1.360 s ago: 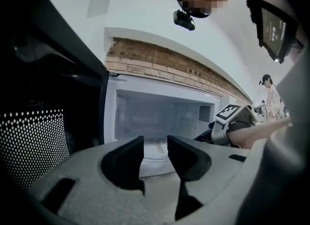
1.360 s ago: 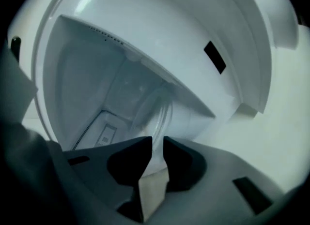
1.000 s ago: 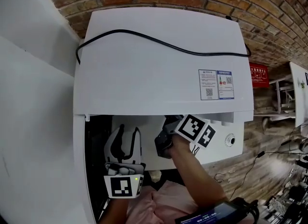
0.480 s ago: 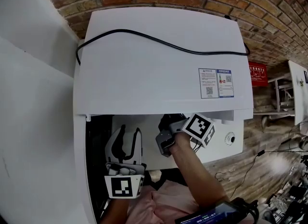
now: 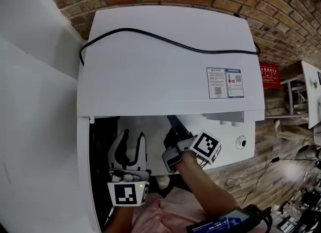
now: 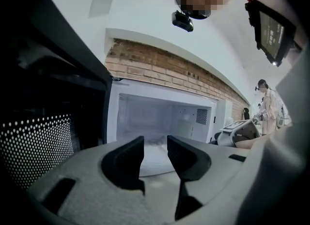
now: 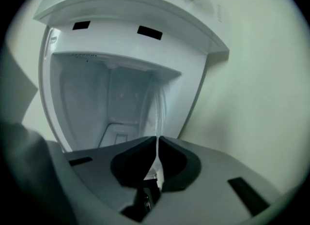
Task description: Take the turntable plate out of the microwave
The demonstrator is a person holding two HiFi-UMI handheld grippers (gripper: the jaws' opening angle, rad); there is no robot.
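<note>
R gripper (image 7: 158, 139) is clamped on the plate (image 7: 157, 105) rim, plate edge-on, reaching into the microwave (image 5: 165, 71) cavity. L gripper (image 6: 155, 144) has jaws apart, empty, at the opening beside the open door (image 6: 41, 142). Cable (image 5: 165, 41) lies across the top.

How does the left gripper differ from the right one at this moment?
The left gripper holds its fingers apart with nothing between them; the right gripper pinches the rim of the glass turntable plate in its fingers. The left gripper sits level; the right gripper is rolled onto its side. Both point into the open microwave.
</note>
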